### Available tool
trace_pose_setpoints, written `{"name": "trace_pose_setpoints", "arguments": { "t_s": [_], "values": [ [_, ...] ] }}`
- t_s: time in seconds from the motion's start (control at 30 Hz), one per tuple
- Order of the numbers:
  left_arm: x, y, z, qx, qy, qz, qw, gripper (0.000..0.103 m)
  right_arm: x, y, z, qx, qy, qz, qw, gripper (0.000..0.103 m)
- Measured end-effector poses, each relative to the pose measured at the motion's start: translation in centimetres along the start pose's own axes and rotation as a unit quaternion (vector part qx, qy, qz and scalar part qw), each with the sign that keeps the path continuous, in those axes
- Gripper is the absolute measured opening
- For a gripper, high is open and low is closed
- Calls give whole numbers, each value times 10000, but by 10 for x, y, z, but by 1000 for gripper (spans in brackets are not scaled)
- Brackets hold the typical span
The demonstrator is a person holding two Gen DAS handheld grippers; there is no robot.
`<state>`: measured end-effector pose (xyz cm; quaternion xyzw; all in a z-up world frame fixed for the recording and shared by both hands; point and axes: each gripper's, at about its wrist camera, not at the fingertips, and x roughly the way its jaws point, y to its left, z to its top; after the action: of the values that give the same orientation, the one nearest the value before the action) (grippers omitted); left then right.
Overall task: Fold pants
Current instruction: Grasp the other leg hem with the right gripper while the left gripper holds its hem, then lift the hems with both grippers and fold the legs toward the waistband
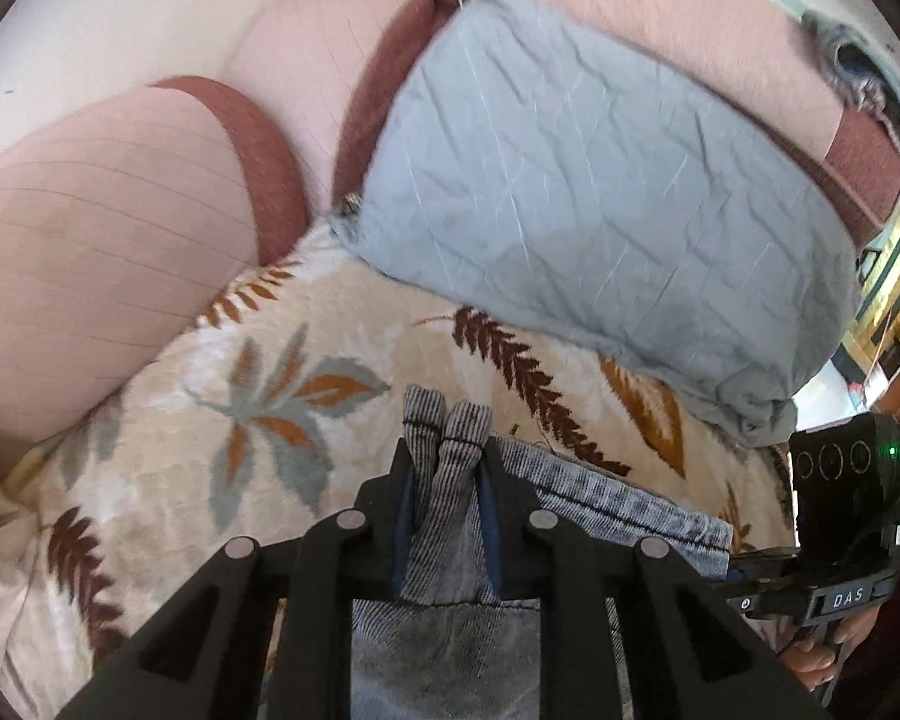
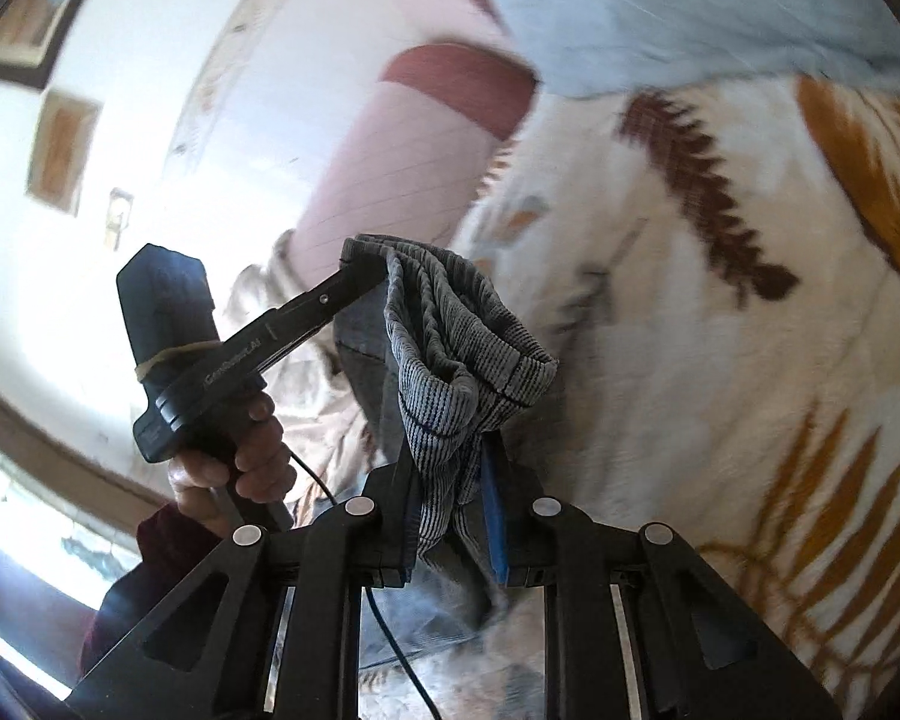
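A sofa (image 1: 120, 228) with pink cushions carries a leaf-patterned blanket (image 1: 306, 360), and a grey-blue quilted pillow (image 1: 570, 192) lies on the blanket against the backrest. The pants (image 1: 444, 540), grey ribbed fabric, sit at the near edge of the blanket, gathered up off it at two points. The left tool (image 1: 445, 480) is clamped on a bunched edge of the pants; the right tool (image 2: 450, 480) is likewise pinched tight on a fold of the same cloth, which drapes over toward the other gripper. Judging by this, the step in hand is the lift of one end to carry it over for a fold. The next move calls for both grips travelling together, keeping the edge taut and level. Motion blur hides how the rest of the pants lies, possibly still flat. No containers show.
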<state>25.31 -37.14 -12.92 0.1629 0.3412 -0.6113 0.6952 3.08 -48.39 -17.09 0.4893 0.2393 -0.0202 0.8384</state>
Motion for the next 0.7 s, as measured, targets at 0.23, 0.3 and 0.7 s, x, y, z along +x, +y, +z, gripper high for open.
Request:
{"name": "trace_pose_setpoints", "arguments": {
  "t_s": [0.23, 0.3, 0.7],
  "values": [
    [-56, 24, -37, -340, -373, 197, 9985, 21, 21, 53, -26, -847, 135, 124, 9962, 16],
    [-68, 36, -49, -489, -439, 224, 9976, 21, 29, 63, -34, -1005, 234, 132, 9946, 16],
    [-99, 103, -137, -1351, -503, 588, 9878, 29, 90, 100, -96, -1757, 1002, -126, 9792, 16]
  ]
}}
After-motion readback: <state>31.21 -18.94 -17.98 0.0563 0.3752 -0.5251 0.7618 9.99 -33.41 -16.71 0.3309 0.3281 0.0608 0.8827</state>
